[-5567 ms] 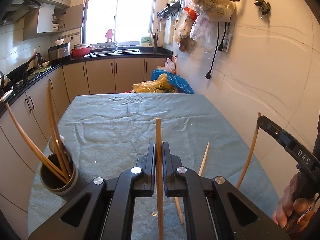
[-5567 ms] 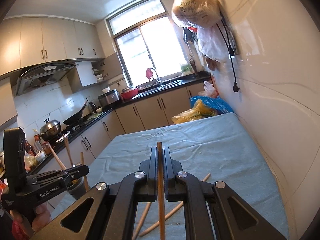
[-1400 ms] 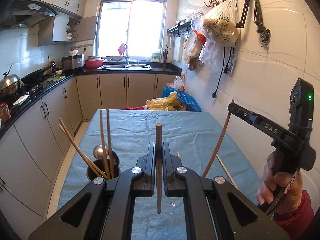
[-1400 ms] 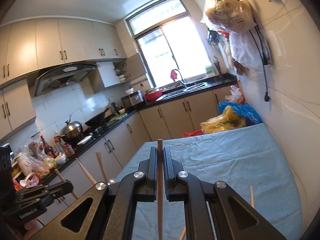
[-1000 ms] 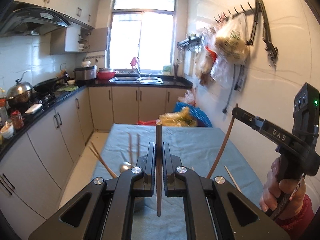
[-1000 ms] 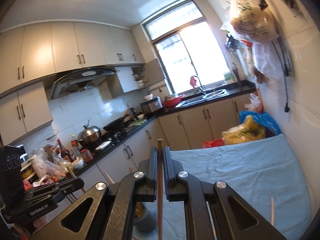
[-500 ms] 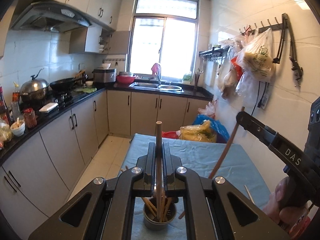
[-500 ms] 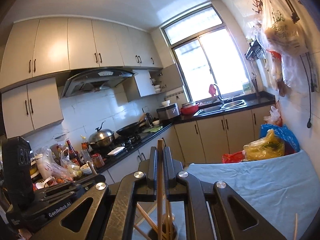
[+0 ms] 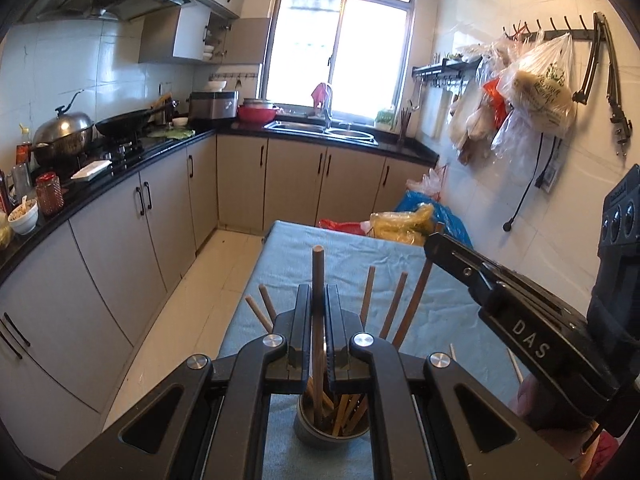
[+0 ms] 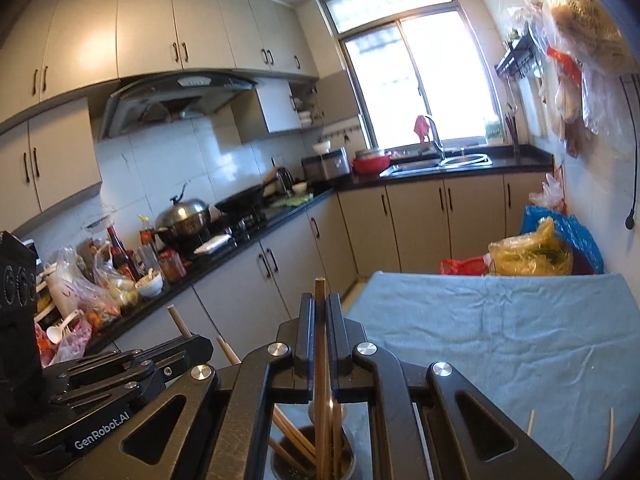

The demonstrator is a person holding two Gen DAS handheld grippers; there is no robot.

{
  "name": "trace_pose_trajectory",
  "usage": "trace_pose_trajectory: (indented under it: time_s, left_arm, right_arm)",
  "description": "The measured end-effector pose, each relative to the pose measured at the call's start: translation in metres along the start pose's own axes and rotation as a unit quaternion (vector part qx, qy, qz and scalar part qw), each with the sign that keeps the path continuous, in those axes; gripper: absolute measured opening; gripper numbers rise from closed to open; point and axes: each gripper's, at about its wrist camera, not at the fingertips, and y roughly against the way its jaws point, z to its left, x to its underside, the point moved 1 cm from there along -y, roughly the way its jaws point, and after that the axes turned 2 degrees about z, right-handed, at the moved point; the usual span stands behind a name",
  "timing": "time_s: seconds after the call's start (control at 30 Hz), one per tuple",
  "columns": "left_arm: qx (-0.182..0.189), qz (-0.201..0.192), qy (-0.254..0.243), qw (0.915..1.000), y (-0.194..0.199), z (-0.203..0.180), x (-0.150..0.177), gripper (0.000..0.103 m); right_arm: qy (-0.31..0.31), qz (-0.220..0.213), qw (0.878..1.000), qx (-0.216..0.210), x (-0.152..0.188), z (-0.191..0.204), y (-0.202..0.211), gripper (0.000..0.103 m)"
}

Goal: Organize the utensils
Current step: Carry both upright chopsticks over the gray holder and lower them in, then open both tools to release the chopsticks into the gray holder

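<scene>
Each of two hand-held claws is clamped upright on one wooden chopstick: the left gripper (image 9: 319,344) holds its chopstick (image 9: 318,276) with the lower end already down in the metal holder (image 9: 332,434), and the right gripper (image 10: 320,344) poises its chopstick (image 10: 320,344) over the same holder, seemingly so both can drop in once released. About four more chopsticks already lean in the holder, which stands at the near edge of the blue cloth (image 10: 520,332). Two loose chopsticks (image 10: 530,422) lie on the cloth to the right, apparently awaiting collection.
</scene>
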Motion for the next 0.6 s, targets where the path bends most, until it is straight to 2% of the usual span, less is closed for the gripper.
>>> trace_pose_trajectory:
  time_s: [0.23,0.4,0.6]
  left_arm:
    - [-0.009,0.009,-0.001,0.9999,-0.011,0.0,0.005,0.006]
    - [-0.006,0.01,0.003,0.9999,-0.009,-0.001,0.002,0.007]
    - [-0.003,0.0,0.003,1.0,0.006,-0.004,0.004,0.007]
  right_arm:
    - [-0.018,0.035,0.999,-0.008,0.006,-0.013,-0.015,0.007]
    - [-0.018,0.032,0.999,-0.012,0.005,-0.014,-0.01,0.011]
    - [-0.032,0.014,0.999,-0.024,0.002,-0.018,0.011,0.012]
